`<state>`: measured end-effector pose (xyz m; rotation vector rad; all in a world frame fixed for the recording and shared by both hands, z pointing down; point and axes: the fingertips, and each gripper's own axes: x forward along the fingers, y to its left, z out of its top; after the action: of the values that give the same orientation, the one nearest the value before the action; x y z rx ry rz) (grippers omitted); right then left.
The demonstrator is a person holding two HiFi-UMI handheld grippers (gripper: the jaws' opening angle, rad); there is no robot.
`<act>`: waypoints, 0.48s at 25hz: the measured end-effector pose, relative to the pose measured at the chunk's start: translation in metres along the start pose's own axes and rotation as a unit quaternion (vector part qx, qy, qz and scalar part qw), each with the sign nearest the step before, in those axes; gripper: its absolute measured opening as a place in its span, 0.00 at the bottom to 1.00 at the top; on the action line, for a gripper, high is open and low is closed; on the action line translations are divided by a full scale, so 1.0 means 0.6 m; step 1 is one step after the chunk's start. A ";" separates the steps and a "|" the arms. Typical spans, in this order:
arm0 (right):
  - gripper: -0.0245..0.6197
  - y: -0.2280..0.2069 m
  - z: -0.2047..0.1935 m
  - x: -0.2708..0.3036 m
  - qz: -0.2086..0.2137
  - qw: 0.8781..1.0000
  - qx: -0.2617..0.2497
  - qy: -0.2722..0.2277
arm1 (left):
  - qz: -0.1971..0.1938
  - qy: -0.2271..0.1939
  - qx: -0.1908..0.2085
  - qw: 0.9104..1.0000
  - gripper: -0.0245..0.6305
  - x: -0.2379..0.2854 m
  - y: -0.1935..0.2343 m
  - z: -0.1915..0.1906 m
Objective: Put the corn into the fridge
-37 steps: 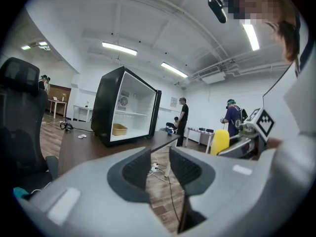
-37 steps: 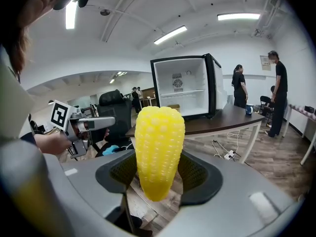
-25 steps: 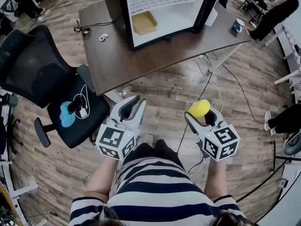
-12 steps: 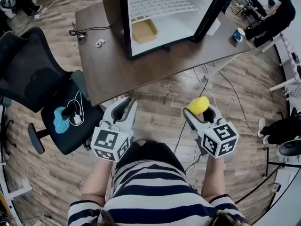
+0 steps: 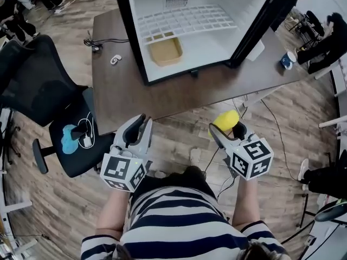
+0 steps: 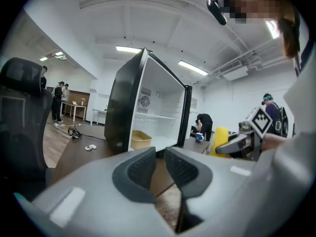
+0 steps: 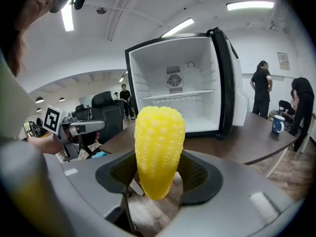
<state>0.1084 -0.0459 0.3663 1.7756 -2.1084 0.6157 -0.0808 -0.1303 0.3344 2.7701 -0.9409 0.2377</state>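
- Right gripper point(image 7: 159, 174) is clenched on the corn point(image 7: 159, 147), its pads pressing the lower half from both sides; left gripper point(image 6: 157, 164) carries nothing, its jaws drawn almost together
- Over the last second the fridge point(image 5: 217, 47) has grown larger in the head view, and the table point(image 5: 179, 93) edge has come nearer the grippers
- Both grippers keep much the same pose in front of the body, so the person appears to be walking up: this is the carrying stage, with placing not yet begun
- Corn is still outside, held over the wooden floor just short of the table and well apart from the fridge
- Door stands open; inside are a wire shelf point(image 5: 184, 21) and a tan tub point(image 5: 165, 51), with bare white floor beside it that looks free to take the corn
- Corn is a short, bright yellow cob with neat kernel rows and a rounded top, standing upright; its even gloss suggests a plastic toy
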 end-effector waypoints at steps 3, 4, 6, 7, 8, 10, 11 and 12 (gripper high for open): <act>0.44 -0.051 0.021 0.027 0.021 1.000 -0.018 0.009 | 0.015 -0.001 -0.006 1.000 0.04 0.055 -0.011 0.004; 0.44 -0.067 0.026 0.036 0.027 0.999 -0.023 0.011 | 0.020 0.002 -0.006 1.000 0.04 0.072 -0.016 0.004; 0.44 -0.098 0.031 0.052 0.038 0.999 -0.029 0.019 | 0.030 0.007 -0.006 1.000 0.04 0.101 -0.027 0.001; 0.44 -0.112 0.032 0.059 0.042 0.998 -0.033 0.023 | 0.034 0.008 -0.008 0.999 0.04 0.113 -0.032 0.000; 0.44 -0.125 0.034 0.067 0.046 0.998 -0.038 0.027 | 0.038 0.009 -0.010 0.999 0.04 0.125 -0.035 0.000; 0.44 -0.149 0.044 0.083 0.052 0.997 -0.053 0.032 | 0.047 0.009 -0.012 0.999 0.04 0.148 -0.036 0.001; 0.44 -0.159 0.051 0.093 0.055 0.996 -0.062 0.033 | 0.052 0.008 -0.012 0.999 0.04 0.158 -0.034 0.003; 0.44 -0.168 0.059 0.102 0.059 0.995 -0.070 0.033 | 0.057 0.007 -0.011 0.998 0.04 0.169 -0.033 0.005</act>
<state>0.1976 -0.1298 0.3790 1.5452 -2.1660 0.5343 0.0109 -0.1747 0.3505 2.6937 -1.0935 0.2614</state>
